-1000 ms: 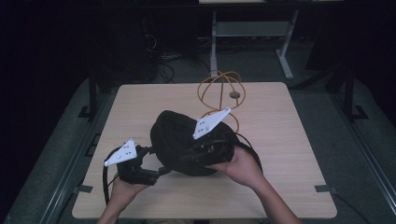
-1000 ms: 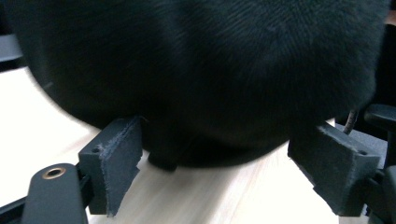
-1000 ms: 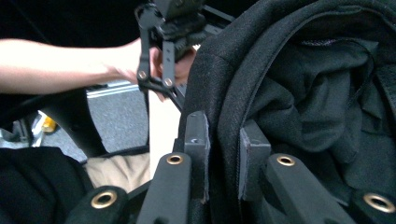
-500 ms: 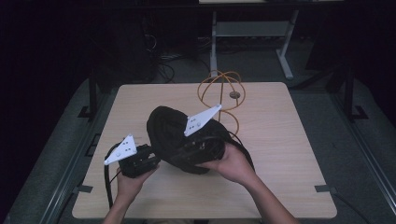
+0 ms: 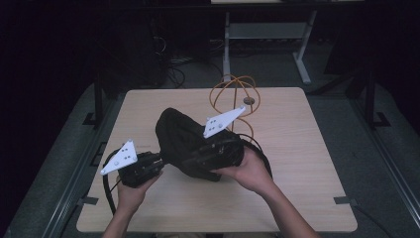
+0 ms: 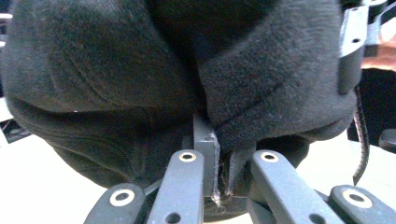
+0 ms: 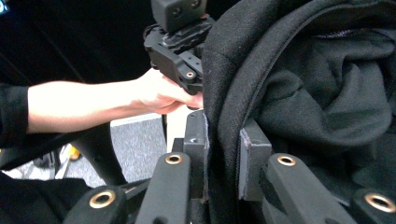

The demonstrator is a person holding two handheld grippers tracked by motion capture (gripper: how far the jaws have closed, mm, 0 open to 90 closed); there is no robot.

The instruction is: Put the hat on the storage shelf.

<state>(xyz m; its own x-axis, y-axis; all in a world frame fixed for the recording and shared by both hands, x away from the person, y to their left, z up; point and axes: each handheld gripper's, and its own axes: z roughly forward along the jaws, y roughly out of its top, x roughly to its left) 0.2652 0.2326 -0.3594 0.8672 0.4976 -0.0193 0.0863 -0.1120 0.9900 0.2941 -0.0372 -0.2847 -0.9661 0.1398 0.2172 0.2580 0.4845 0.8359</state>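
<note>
Black fleece garment (image 5: 190,141): bunched in a mound, held up between both grippers over the middle of the bench (image 5: 297,148); whether its underside touches the wood cannot be told.
Left gripper (image 5: 159,161): at the garment's near-left edge; in the left gripper view its fingers (image 6: 205,144) are drawn together on a thin fold of hem, a narrow slit between the pads.
Right gripper (image 5: 218,148): buried in the garment's right side, grey plate on top; in the right gripper view its fingers (image 7: 254,149) are clamped on a doubled band of cloth, perhaps an edge or collar.
Hands: left hand (image 5: 131,193) under its gripper; right hand (image 5: 250,171) cupping beneath the cloth.
Wire stand (image 5: 235,96): orange hoops, upright at the far side of the bench, just behind the garment.
Step in hand (judged): spreading or unfolding the garment between two pinch points.
Handling note: draw the grippers apart evenly and lift enough to let the bulk hang free; the left pinch looks shallow and could slip under a hard pull. Keep clear of the wire stand.
</note>
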